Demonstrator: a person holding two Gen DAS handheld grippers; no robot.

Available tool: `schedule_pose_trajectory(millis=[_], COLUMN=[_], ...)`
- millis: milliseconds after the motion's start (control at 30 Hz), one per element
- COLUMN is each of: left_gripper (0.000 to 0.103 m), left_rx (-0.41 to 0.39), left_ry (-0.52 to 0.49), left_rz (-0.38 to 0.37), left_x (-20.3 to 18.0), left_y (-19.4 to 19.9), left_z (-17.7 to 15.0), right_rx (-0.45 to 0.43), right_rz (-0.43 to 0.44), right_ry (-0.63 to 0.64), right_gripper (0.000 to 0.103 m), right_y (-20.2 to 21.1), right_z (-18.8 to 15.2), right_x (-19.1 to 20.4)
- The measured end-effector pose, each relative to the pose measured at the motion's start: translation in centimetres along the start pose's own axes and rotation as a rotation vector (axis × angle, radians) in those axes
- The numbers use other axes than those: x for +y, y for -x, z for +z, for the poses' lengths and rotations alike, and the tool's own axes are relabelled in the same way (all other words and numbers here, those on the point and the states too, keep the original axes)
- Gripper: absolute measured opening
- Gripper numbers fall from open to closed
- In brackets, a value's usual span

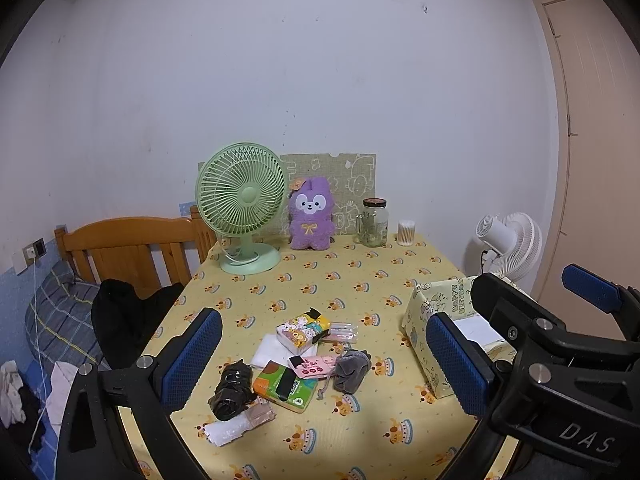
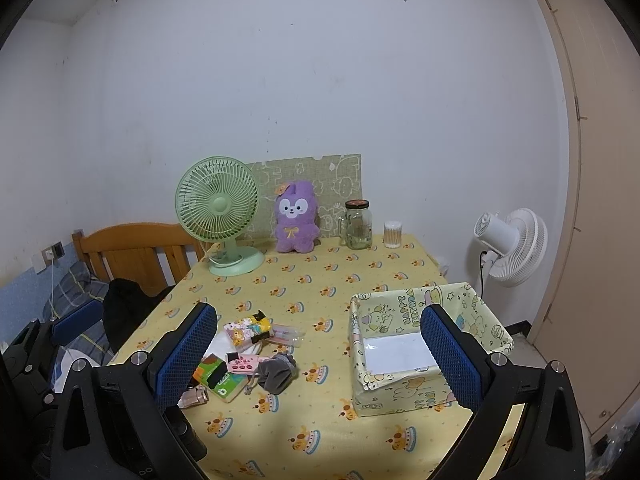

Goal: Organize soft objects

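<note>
- Hovering over the near edge of the table (image 1: 360,280), the left gripper (image 1: 324,364) has its blue-padded fingers spread wide and grasps nothing.
- The right gripper (image 2: 320,360) hangs beside it, likewise released and empty, its fingers framing the clutter and the box.
- Just ahead lies a loose heap of soft things on the yellow cloth: a black bundle (image 1: 231,390) and white lace piece (image 1: 224,433) nearest, a green tissue pack (image 1: 285,386), a grey drawstring pouch (image 1: 351,370), a pink packet (image 1: 316,366), and a cartoon-printed tissue pack (image 1: 304,330) resting on white cloth (image 1: 266,350).
- To the right of the heap, apart from it, sits an open box (image 2: 400,396) wrapped in birthday paper, with only a white sheet showing on its floor.
- Along the far edge against the wall stand a green desk fan (image 1: 242,208), a purple plush rabbit (image 1: 311,214), a glass jar (image 1: 373,222) and a cotton-swab tub (image 1: 405,233).
- Beyond the table, a white floor fan (image 2: 510,246) stands near the door.
</note>
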State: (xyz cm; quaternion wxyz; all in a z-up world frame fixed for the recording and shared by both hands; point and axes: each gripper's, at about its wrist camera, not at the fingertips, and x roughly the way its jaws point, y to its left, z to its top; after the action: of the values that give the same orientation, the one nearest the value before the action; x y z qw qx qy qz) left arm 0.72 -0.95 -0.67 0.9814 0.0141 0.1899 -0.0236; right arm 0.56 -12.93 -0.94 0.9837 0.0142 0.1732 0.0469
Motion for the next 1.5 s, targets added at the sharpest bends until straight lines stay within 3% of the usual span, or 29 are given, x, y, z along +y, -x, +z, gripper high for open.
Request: schedule_pose_trajectory(millis=[1500], left_gripper=[0.102], left_rx=[0.009], left_ry=[0.000], left_rz=[0.002], left_x=[0.1], left_y=[-0.5], left_z=[0.7], right_rx=[0.006], right_rz=[0.009], right_ry=[-0.009], right_gripper=[0.103], right_y=[-0.7], right_z=[0.5], right_x=[0.7])
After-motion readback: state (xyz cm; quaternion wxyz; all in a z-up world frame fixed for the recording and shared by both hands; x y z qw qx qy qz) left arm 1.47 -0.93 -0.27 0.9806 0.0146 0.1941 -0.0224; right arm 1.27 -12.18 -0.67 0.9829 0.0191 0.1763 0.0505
